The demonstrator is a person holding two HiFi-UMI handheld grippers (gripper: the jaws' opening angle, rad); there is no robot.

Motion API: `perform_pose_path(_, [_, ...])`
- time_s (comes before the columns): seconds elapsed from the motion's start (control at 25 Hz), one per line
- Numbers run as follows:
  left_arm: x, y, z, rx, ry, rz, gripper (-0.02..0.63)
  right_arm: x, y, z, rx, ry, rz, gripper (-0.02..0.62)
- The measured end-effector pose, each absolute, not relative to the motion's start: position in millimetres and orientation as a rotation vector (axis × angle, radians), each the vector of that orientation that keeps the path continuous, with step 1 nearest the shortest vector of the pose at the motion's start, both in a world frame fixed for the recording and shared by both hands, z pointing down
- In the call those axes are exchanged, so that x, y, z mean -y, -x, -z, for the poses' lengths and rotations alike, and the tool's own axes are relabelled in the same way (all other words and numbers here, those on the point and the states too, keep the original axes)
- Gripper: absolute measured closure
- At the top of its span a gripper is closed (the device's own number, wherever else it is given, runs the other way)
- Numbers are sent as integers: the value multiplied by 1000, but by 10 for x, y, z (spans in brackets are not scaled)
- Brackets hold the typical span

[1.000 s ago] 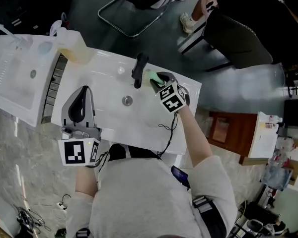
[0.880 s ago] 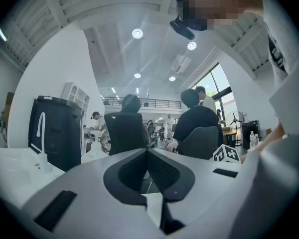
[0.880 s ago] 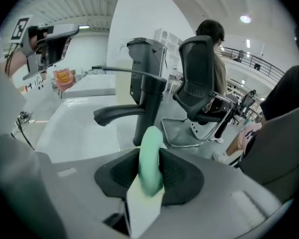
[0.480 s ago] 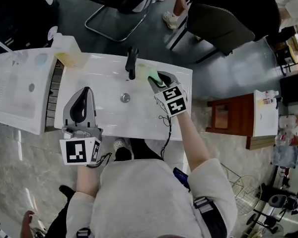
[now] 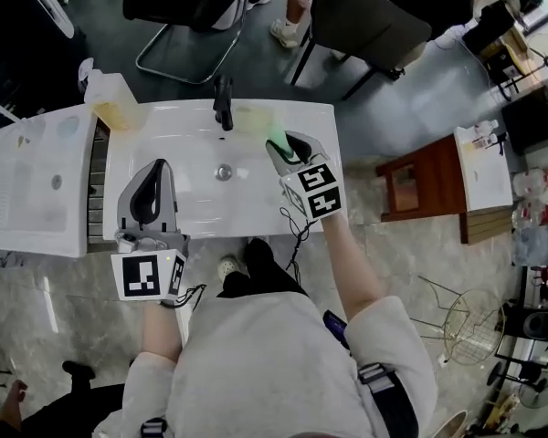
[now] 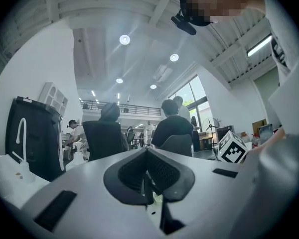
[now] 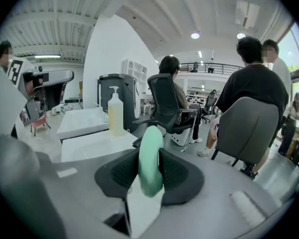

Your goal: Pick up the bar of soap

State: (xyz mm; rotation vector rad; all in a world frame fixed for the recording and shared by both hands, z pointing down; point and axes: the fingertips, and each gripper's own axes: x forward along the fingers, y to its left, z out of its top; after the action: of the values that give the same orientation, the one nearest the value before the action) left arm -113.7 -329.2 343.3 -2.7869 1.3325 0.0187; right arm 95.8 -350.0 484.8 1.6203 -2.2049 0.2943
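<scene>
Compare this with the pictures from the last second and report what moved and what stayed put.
The right gripper has carried the green soap bar away from the black faucet, toward the front right edge of the sink. It kept the bar clamped throughout. The left gripper stayed shut and empty over the sink's left side. The head view itself has shifted too.

no word, number or brand can be read here. the cube (image 5: 146, 276) on the left gripper (image 5: 149, 173) and the cube (image 5: 318, 190) on the right gripper (image 5: 283, 142) bear only black-and-white square code patterns; the pump bottle (image 7: 115, 114) shows nothing legible.
</scene>
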Motion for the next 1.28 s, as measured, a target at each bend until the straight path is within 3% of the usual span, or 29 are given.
perform_pose_path(1.28, [2581,506,-3050,-1247,2763,-97,598,2101,-1435,-3584,2342,-2006,-55,468])
